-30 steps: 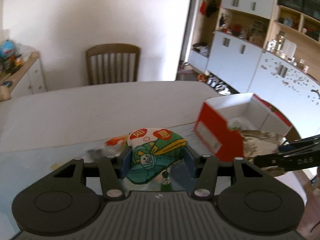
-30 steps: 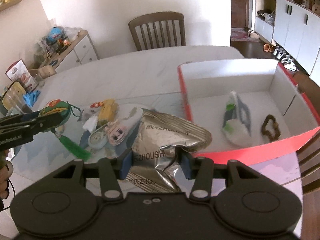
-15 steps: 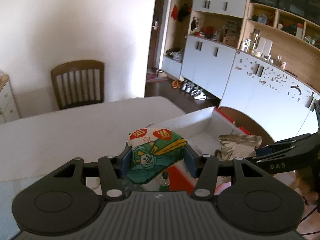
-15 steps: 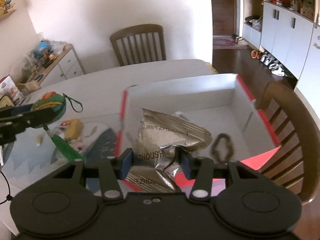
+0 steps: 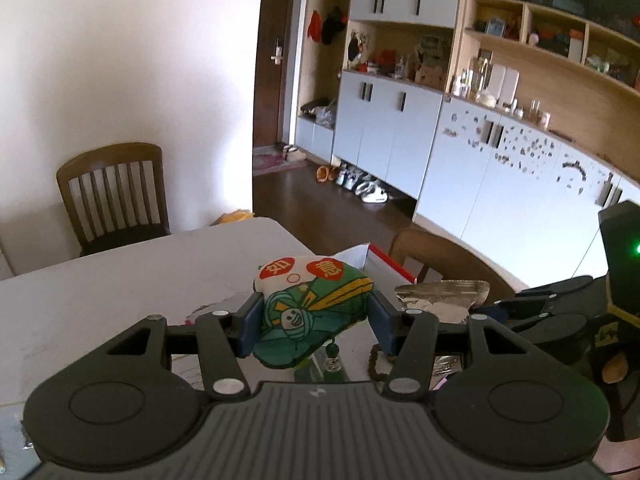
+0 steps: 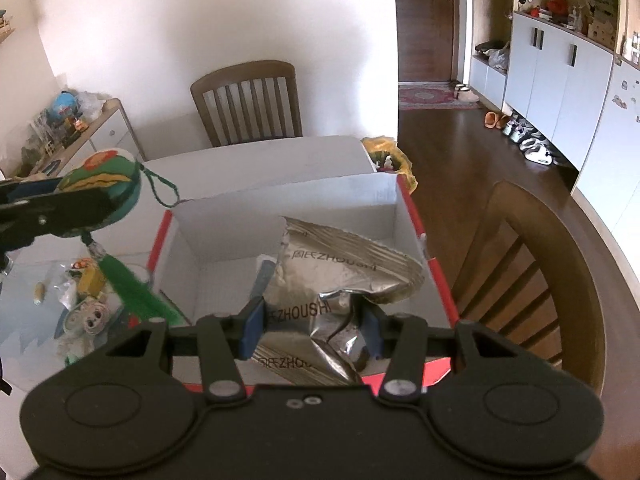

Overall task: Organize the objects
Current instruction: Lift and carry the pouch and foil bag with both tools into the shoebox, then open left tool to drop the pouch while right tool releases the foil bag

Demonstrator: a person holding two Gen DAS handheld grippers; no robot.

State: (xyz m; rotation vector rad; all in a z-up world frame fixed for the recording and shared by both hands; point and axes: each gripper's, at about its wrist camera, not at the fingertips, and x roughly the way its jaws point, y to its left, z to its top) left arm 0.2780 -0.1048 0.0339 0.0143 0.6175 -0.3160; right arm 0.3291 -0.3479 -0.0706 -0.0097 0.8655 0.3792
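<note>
Silver foil crinkles between the blue pads of the right gripper (image 6: 311, 326), which is closed on a foil bag (image 6: 340, 276) printed with dark letters. A second ago that bag hung over the table beside the box; now it hangs over the open box (image 6: 404, 204), white inside with a red rim, low toward its near wall. That suggests the bag is about ready to be let go into the box.

The left gripper (image 5: 316, 322) is likewise clamped, on a soft green pouch (image 5: 310, 312) with a cartoon face and two red circles with Chinese characters. From its underside hang a small bead and a green tassel (image 6: 136, 292). A second ago the pouch was above the clutter on the table; now it is held up at the box's left side, near the rim, so it looks next in line to go in.

Inside the box, a small white and blue packet (image 6: 264, 276) shows behind the bag, and the left view shows a dark bead bracelet (image 5: 376, 362) below the gripper.

Outward, the table (image 6: 256, 156) carries small toys and trinkets (image 6: 86, 300) left of the box, not yet sorted. Wooden chairs stand at the far side (image 6: 248, 104) and to the right (image 6: 532, 280). With both grippers close over the box, they could bump each other, and the tassel could snag on the box's rim.
</note>
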